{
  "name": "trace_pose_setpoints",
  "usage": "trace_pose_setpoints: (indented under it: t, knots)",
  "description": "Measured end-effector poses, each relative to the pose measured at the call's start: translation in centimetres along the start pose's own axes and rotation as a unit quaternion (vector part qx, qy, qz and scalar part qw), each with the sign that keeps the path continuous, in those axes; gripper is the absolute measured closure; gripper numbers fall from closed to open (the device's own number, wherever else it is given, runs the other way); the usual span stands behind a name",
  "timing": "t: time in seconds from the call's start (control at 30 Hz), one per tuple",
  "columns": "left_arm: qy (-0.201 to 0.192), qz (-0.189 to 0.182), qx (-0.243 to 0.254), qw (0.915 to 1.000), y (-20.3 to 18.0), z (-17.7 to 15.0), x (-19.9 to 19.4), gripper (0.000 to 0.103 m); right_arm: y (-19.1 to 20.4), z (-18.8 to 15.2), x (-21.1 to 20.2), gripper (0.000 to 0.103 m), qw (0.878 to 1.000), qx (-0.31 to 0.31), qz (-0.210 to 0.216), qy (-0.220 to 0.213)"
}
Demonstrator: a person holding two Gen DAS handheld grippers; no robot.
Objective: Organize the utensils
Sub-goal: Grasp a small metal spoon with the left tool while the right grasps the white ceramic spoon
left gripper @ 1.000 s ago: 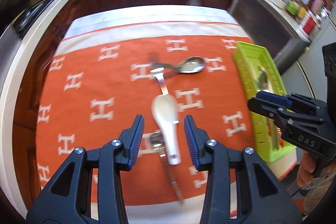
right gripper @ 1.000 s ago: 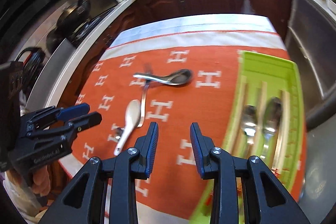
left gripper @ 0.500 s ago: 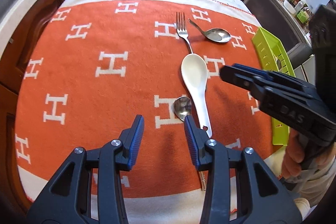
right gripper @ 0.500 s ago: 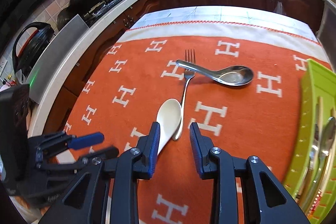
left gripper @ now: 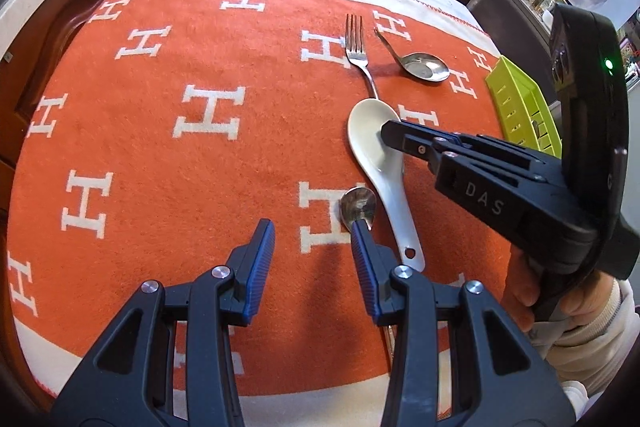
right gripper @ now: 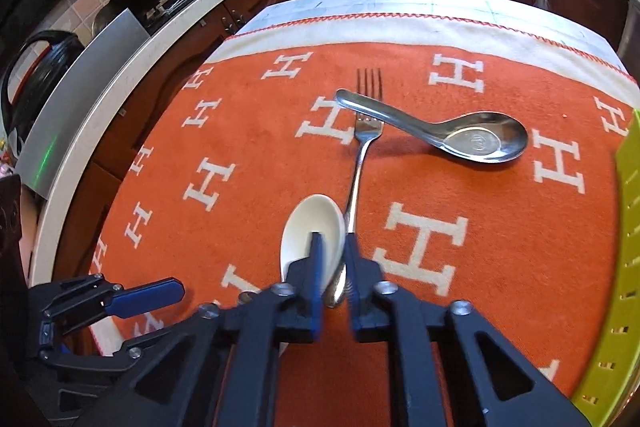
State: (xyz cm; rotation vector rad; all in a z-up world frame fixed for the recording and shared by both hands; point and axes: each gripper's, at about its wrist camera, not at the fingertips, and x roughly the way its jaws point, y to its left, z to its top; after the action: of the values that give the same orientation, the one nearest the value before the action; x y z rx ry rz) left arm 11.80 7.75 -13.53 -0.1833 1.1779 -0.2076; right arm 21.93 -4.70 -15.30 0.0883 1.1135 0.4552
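The left half of the orange cloth (left gripper: 168,155) lies bare, wide room for a tool to pass. Right of centre the way is crowded: fork (right gripper: 362,147), white ceramic spoon (left gripper: 376,151), small metal spoon (left gripper: 358,205) and metal soup spoon (right gripper: 460,135) lie close or crossing. The green tray (left gripper: 520,107) walls off the table's right edge
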Motion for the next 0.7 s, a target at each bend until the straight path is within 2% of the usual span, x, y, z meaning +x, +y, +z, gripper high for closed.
trace_pose_setpoints:
  t: [0.2, 0.33, 0.57, 0.7]
  knots:
    - [-0.011, -0.029, 0.009, 0.9995, 0.0, 0.1, 0.7, 0.067, 0.5, -0.4, -2.1, 0.1, 0.999, -0.01, 0.002, -0.033]
    - [-0.034, -0.044, 0.038, 0.9977, -0.4, 0.0, 1.3, 0.067, -0.5, -1.2, -4.2, 0.1, 0.999, 0.006, 0.011, -0.047]
    - [-0.081, -0.045, 0.116, 0.9889, -1.3, -0.7, 2.4, 0.067, -2.5, -3.8, -7.9, 0.1, 0.997, 0.038, 0.02, -0.061]
    - [-0.088, -0.082, 0.13, 0.9842, -1.0, -0.5, 2.7, 0.068, -3.7, -5.5, -9.4, 0.1, 0.996, 0.05, 0.019, -0.066]
